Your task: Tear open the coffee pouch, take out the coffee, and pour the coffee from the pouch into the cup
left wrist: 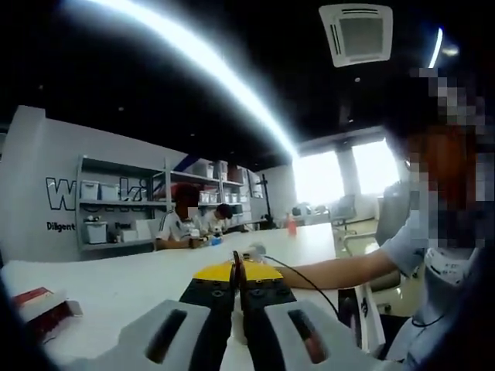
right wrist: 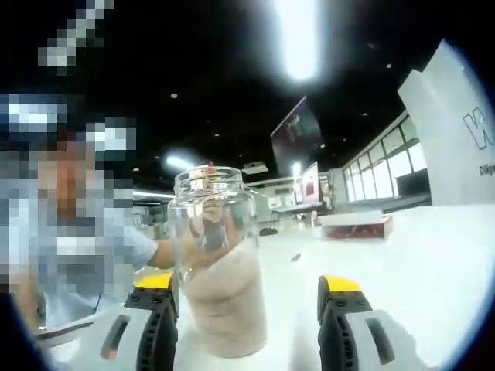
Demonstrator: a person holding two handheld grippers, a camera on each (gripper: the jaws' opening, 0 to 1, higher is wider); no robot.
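Jar [right wrist: 220,270] between right jaws, untouched; left jaws closed above table [left wrist: 116,286].

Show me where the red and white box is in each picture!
Left gripper view: the red and white box lies at the lower left, on the white table.
Right gripper view: it sits right of the middle, further back on the table than the glass jar.
Shared landmark: the white wall with big dark letters.

Your white surface [right wrist: 433,255] carries a clear glass jar [right wrist: 216,263] of powder and a red-and-white box [right wrist: 356,225].
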